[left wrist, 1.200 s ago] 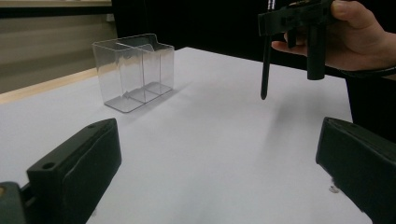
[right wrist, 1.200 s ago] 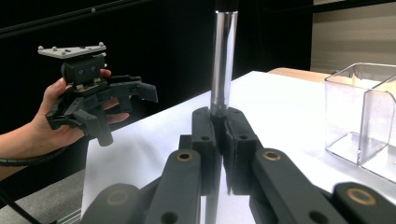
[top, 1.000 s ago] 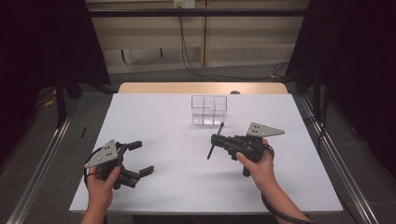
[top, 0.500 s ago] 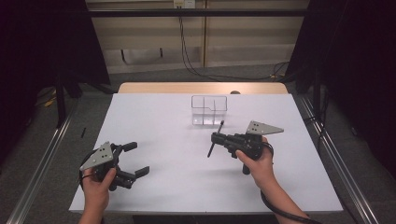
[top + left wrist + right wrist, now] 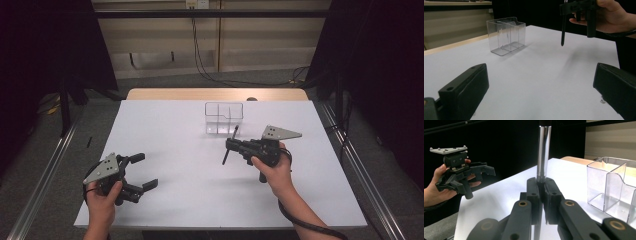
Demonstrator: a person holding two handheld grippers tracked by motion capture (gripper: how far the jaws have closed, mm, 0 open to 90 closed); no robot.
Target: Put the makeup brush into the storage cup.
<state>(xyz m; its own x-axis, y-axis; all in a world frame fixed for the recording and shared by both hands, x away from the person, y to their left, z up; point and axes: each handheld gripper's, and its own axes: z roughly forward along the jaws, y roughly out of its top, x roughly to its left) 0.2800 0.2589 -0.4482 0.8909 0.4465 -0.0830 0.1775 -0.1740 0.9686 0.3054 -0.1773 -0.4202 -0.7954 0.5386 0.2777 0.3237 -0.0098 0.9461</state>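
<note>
My right gripper [image 5: 230, 146] hovers right of the table's middle, shut on a slim pen [image 5: 225, 157] that stands nearly upright between its jaws. In the right gripper view the jaws [image 5: 541, 188] pinch the pen's shiny silver barrel [image 5: 543, 152]. In the left gripper view the pen's dark end [image 5: 563, 30] hangs just above the white sheet. My left gripper [image 5: 144, 171] is open and holds nothing, near the front left corner; its jaws [image 5: 540, 75] stand wide apart. A clear two-compartment box [image 5: 223, 118] sits just behind the pen.
A white sheet [image 5: 175, 130] covers the table, with a wooden strip [image 5: 165, 94] along the far edge. Metal rails [image 5: 45, 175] run along both sides. The clear box [image 5: 506, 35] has nothing in it.
My left gripper has shifted slightly toward the table's left edge. The right gripper and the pen have stayed where they were.
</note>
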